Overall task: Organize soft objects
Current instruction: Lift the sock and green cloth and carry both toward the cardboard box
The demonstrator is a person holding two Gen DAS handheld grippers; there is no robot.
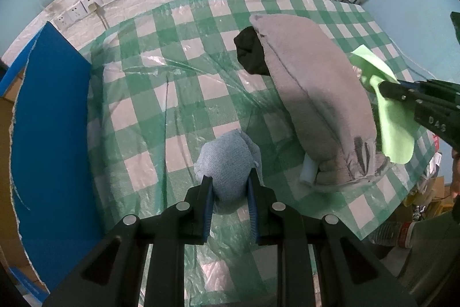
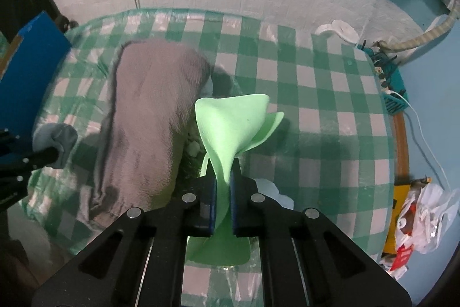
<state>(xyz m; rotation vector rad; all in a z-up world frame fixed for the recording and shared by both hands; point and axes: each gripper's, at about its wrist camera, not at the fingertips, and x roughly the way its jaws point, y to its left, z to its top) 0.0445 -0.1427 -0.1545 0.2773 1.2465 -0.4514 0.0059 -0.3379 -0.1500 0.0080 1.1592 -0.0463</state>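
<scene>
My left gripper (image 1: 230, 180) is shut on a bunched light blue cloth (image 1: 227, 160) held just above the green checked tablecloth (image 1: 172, 94). My right gripper (image 2: 223, 171) is shut on a thin light green cloth (image 2: 233, 123), lifted over the table; it also shows in the left wrist view (image 1: 394, 123). A long folded grey towel (image 1: 316, 94) lies across the table's middle, with a black cloth (image 1: 250, 53) against its far end. The towel also shows in the right wrist view (image 2: 149, 111), with the blue cloth (image 2: 57, 137) and left gripper to its left.
A blue box (image 1: 49, 128) stands at the table's left edge. A white block (image 1: 309, 173) lies beside the towel's near end. Wall sockets (image 1: 89, 3), a white cord and a hose sit behind. Plastic bags (image 2: 422, 217) and a teal basket (image 2: 394, 82) are off the right edge.
</scene>
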